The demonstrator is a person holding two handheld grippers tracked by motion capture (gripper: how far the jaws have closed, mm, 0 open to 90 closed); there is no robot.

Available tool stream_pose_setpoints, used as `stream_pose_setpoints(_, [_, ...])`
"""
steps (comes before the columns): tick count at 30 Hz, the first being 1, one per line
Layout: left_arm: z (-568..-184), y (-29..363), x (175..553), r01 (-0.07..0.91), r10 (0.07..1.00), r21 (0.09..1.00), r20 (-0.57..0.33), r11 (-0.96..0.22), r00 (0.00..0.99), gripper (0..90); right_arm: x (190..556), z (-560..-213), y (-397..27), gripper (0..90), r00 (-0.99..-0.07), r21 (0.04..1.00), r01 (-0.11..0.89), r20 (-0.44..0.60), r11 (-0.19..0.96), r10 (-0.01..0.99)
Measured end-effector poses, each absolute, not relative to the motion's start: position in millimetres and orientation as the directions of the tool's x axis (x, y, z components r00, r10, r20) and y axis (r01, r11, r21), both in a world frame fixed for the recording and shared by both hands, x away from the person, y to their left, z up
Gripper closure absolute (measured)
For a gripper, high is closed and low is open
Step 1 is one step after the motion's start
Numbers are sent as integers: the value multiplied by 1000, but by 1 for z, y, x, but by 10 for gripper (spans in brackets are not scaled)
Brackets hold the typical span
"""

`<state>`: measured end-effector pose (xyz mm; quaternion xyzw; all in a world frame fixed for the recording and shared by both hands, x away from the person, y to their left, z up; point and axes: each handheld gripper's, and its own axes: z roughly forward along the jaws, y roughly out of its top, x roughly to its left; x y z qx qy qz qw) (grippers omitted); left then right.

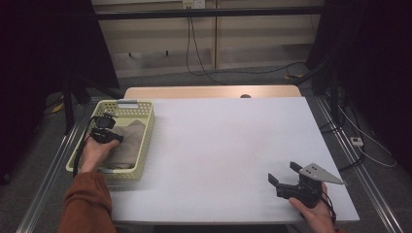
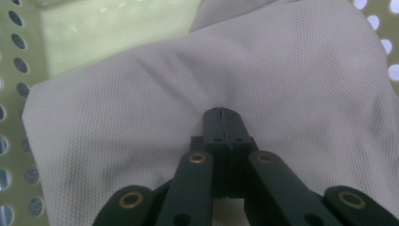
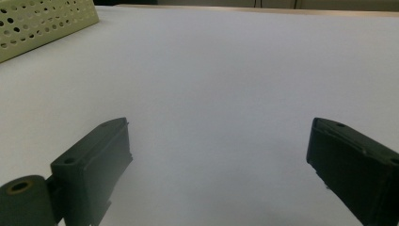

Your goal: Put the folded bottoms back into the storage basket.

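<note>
High view: the left tool is sitting inside the pale yellow perforated basket at the near left edge of the white bench, pointing down into a folded beige cloth. The cloth is lying in the basket directly under and to the right of that tool. The person's left hand in a rust-orange sleeve is wrapping the tool body from behind. The right tool is resting low near the bench's front right corner, well apart from the basket, with its jaws standing wide and nothing between them. The grey three-cornered plate is sitting on top of it, and the right hand is gripping it from below.

Left gripper view: the left tool is showing its jaws pressed together at the tips and pinching a small fold of the beige cloth. The cloth is spreading out on all sides ahead of the tips. Basket wall with holes is showing at the far left, and more holes at the upper right.

Right gripper view: the right tool is holding its jaws far apart over bare white bench, gripping nothing. A corner of the basket is sitting far ahead and to the left of it.
</note>
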<state>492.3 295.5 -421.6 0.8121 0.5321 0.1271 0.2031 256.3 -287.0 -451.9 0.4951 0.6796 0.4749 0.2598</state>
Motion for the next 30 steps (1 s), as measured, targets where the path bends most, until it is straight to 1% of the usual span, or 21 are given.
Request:
stream_pose_setpoints(5, [-426,291,503,799,916,505,-42,-325,399,900,256,-452,-287,63,-378,903,425,115,61,919])
stream_pose_setpoints(7, [-427,286,507,780,907,512,-4,-359,420,900,257,-452,-287,62,-376,903,426,116,60,919])
stream_pose_setpoints(10, [-428,282,509,767,901,517,20,-380,433,900,257,-452,-288,62,-378,902,427,116,62,919])
stream_pose_setpoints(13, [-425,285,507,767,902,525,4,-369,432,897,256,-452,-286,62,-386,901,428,115,67,915])
stream_pose_setpoints(15, [-423,287,505,764,903,533,1,-364,430,868,256,-452,-286,62,-389,901,427,113,70,914])
stream_pose_setpoints(17, [-423,289,501,763,910,553,-17,-336,414,867,256,-453,-286,62,-387,901,429,115,68,915])
stream_pose_setpoints(19, [-424,292,499,777,908,565,-109,-278,404,900,257,-453,-286,62,-387,898,434,113,72,915])
stream_pose_setpoints(20, [-423,292,497,775,901,557,-104,-298,422,900,257,-453,-286,62,-387,897,437,114,73,915])
stream_pose_setpoints(22, [-427,287,496,771,900,518,-6,-370,436,900,257,-453,-285,62,-392,897,436,113,76,913])
stream_pose_setpoints(23, [-429,286,496,774,893,495,8,-394,450,900,257,-453,-285,62,-391,896,437,112,77,914])
stream_pose_setpoints(28, [-427,283,496,787,887,451,23,-420,460,900,256,-453,-286,62,-389,897,436,116,71,914])
stream_pose_setpoints(30, [-426,283,495,794,884,433,13,-426,468,900,256,-453,-286,62,-389,898,435,117,70,914])
